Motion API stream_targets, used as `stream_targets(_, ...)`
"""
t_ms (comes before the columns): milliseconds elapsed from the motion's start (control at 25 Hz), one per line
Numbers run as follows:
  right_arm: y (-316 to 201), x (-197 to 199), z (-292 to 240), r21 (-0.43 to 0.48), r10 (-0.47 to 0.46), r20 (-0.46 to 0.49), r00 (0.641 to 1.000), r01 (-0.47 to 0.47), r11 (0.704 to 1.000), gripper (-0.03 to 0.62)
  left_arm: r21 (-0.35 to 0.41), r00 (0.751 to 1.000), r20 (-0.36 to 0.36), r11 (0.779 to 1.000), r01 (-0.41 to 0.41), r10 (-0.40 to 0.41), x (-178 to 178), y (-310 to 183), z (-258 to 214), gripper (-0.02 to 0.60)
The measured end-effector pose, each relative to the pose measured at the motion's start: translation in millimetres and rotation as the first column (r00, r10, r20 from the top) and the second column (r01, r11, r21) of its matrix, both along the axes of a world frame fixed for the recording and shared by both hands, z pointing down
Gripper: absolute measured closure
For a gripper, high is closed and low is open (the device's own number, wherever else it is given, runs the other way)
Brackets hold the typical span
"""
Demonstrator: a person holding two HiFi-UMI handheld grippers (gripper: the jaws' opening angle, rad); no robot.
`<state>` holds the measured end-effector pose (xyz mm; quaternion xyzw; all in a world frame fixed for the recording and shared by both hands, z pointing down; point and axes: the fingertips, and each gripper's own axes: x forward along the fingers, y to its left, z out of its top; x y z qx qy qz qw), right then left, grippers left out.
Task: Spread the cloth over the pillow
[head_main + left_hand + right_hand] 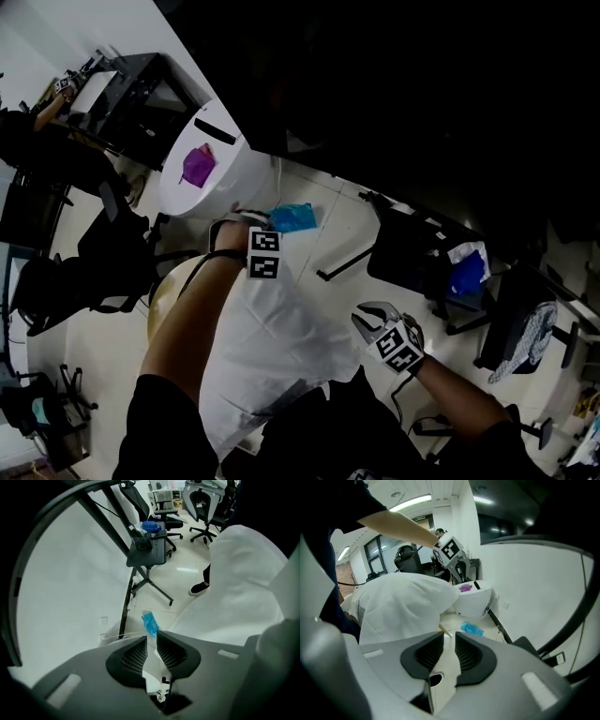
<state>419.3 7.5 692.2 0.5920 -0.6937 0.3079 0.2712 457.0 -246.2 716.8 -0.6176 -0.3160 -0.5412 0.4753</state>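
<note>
White cloth (281, 347): draped over the pillow (159, 300).
Left hand-held gripper (151, 641): jaws slightly apart, at cloth's far edge.
Right hand-held gripper (449, 641): jaws apart, nothing between.

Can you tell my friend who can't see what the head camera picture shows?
A big white cloth lies draped over something bulky in the middle, and the person's left gripper and right gripper hover by its edges. Around it are a pale floor, a blue plastic bag and a dark office chair.
</note>
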Motion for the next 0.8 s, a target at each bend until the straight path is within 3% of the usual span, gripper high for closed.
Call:
stream_targets(200,-44.4,-13.9,-51.8,0.11,-0.066,-0.008,0.998,0.067,0.992,0.52,-0.035,0.995,-0.081,0.998,0.061,-0.063,-24.6,4.8,-59.6,0.526)
stream_targets(360,-76.0,-29.7,-87.3,0.171,-0.121,0.009,0.993,0.118,0.978,0.588,-0.071,0.975,-0.155,0.986,0.148,-0.157,-56.9,4.0,-99.2,0.526)
stream_targets(560,-113.4,-61.9,-133.2,0.259,-0.216,0.003,0.976,0.208,0.943,0.588,-0.065,0.957,-0.13,0.965,0.252,-0.259,-136.3,-4.9,-135.8,0.526)
stream_targets(800,-150.5,-120.0,-189.1,0.318,-0.335,-0.046,0.941,0.332,0.888,0.588,-0.09,0.877,-0.223,0.905,0.416,-0.425,-235.3,-23.1,-161.6,0.526)
